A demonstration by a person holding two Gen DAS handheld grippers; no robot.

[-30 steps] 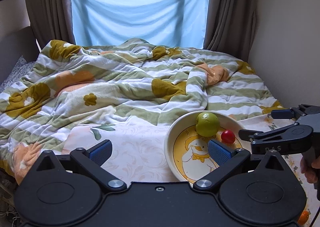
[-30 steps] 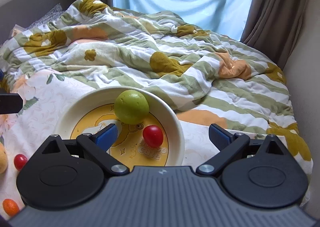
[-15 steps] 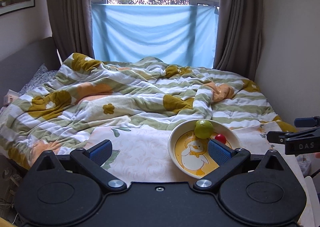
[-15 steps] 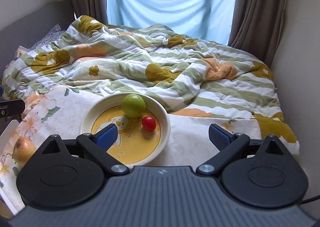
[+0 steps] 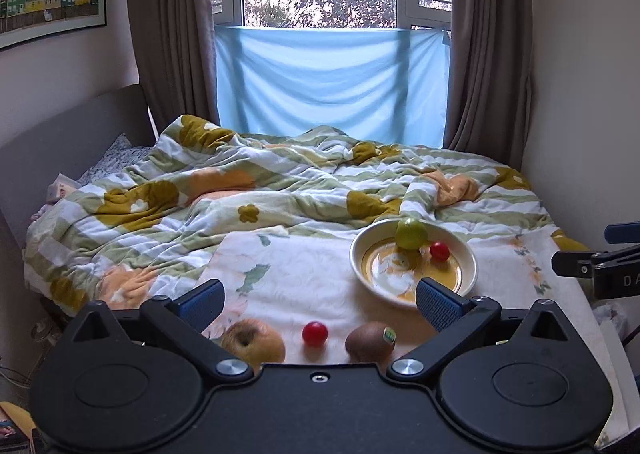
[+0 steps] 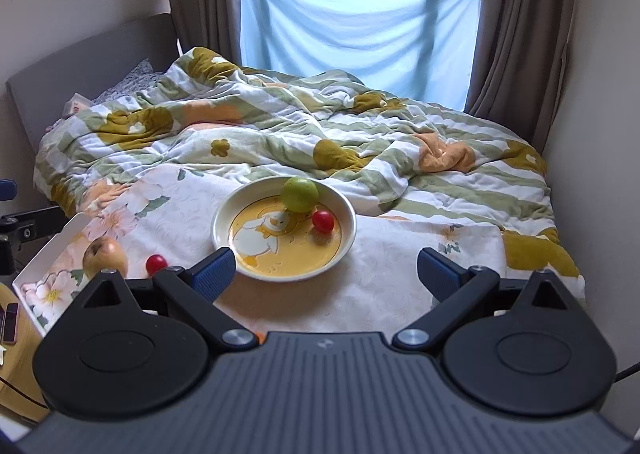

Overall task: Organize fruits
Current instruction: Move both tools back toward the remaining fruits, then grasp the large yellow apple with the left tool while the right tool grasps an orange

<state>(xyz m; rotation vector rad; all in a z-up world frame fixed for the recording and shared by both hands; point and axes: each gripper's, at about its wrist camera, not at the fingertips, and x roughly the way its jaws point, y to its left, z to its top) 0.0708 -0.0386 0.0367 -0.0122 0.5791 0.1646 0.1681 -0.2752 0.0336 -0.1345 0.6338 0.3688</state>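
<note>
Both claws wide apart, holding nothing. Left gripper (image 5: 318, 300): kiwi (image 5: 370, 341) at 5 o'clock. Right gripper (image 6: 325, 269): bowl (image 6: 344, 238) at 12.

I see both held level and apart — left hand-held gripper (image 5: 318, 300) spread wide, right hand-held gripper (image 6: 325, 270) likewise, both empty

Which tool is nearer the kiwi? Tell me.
Left. The left tool hangs open right over the kiwi; the right tool sits farther off, open before the plate.
</note>
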